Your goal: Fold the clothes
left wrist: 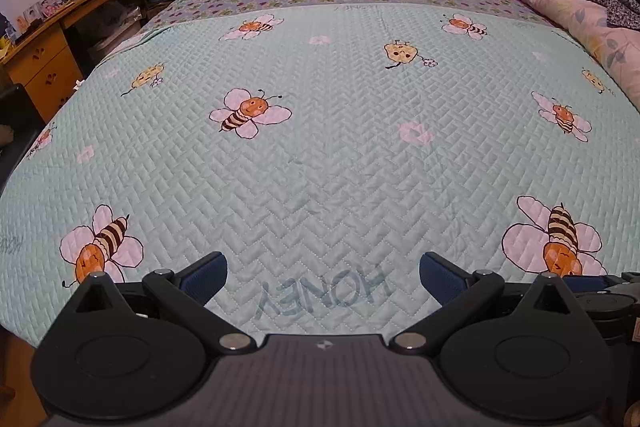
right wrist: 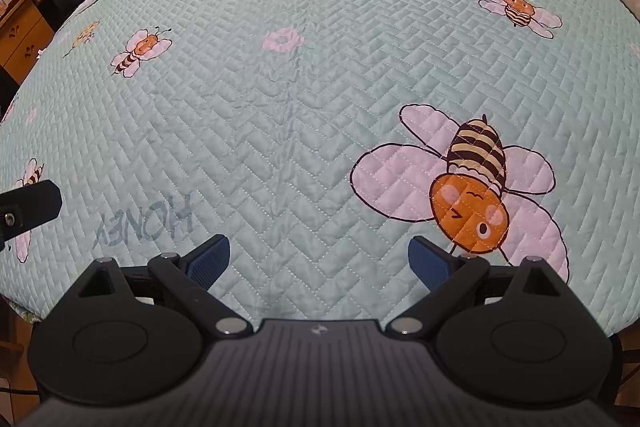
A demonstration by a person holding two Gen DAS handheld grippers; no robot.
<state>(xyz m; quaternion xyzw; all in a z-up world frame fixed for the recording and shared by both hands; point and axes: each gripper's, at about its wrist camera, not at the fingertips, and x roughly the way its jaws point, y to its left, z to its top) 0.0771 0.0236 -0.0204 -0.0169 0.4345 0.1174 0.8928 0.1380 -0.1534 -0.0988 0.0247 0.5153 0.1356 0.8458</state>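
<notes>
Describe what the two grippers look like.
Left gripper and right gripper match: black linkage arms with silver pivot pins, round black discs either side, a ribbed dark grey body with a small white logo, and blue textured pads lining the jaws. No cables or sleeves show.

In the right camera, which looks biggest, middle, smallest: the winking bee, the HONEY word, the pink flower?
1. Winking bee, though it's nearest the camera.
2. HONEY word.
3. Pink flower, though it's farthest away.
</notes>
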